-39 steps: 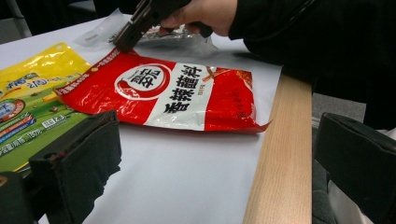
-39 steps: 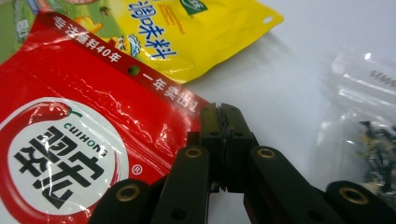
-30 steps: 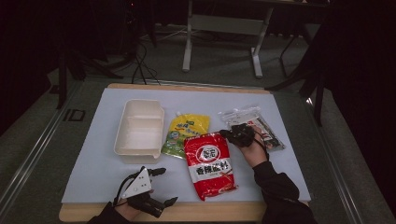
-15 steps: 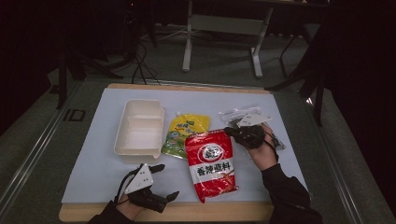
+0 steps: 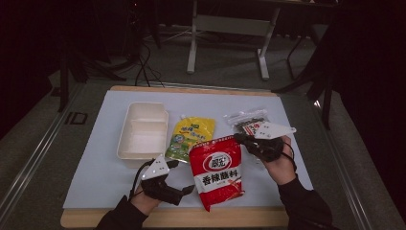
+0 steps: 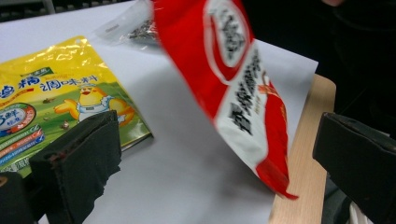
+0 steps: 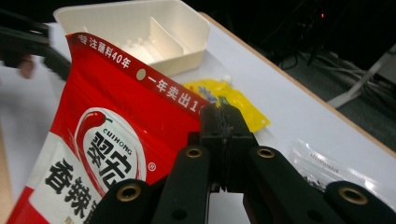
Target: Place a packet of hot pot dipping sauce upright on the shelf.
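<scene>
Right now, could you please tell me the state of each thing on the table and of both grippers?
Red bag: sealed, top corner pinched, lifted off the table at a tilt.
Yellow pouch: lying flat, cap on.
Tray: upright, both compartments empty.
Clear packet: lying flat beyond the right hand.
Right gripper: shut on the red bag's top edge.
Left gripper: open, holding nothing, near the table's front edge.

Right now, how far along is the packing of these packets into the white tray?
Done: nothing is packed; the white tray looks empty. In hand: the right gripper is shut on the top corner of the red packet, lifting it off the table, while the left gripper waits open near its lower end. Left: probably moving the red packet, the yellow pouch and the clear packet, all outside the tray.
</scene>
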`<action>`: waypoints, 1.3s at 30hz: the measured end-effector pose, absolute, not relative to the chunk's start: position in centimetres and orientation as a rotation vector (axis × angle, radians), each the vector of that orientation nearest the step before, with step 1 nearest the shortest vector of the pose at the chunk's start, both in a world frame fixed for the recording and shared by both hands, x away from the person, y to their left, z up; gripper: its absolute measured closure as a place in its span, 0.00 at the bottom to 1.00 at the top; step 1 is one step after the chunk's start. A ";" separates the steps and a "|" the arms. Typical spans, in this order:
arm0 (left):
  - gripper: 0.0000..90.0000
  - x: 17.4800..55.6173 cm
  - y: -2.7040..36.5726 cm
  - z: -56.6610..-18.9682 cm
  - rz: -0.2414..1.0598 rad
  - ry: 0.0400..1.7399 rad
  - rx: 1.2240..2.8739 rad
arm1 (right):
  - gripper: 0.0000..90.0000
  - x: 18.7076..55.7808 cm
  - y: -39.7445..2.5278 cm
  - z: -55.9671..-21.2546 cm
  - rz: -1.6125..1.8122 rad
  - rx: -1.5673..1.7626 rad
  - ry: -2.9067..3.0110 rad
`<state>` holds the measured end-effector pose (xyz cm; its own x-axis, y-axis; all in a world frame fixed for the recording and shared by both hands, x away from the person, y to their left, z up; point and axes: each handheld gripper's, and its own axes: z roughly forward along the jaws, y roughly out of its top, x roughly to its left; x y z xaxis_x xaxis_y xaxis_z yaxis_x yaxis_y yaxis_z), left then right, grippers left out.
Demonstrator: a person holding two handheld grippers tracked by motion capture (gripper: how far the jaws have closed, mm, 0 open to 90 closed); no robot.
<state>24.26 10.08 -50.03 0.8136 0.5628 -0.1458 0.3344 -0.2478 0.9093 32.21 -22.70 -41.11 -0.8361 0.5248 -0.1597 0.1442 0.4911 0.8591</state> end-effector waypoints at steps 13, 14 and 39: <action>0.31 26.3 7.5 -49.3 0.154 0.584 1.893 | 0.99 29.1 -22.8 -39.3 1.320 0.458 2.314; 0.36 26.3 7.3 -49.3 0.142 0.570 1.894 | 0.99 29.0 -22.8 -39.2 1.326 0.458 2.314; 1.00 24.4 4.6 -45.8 0.128 0.389 1.946 | 0.99 26.6 -25.0 -37.7 1.368 0.432 2.281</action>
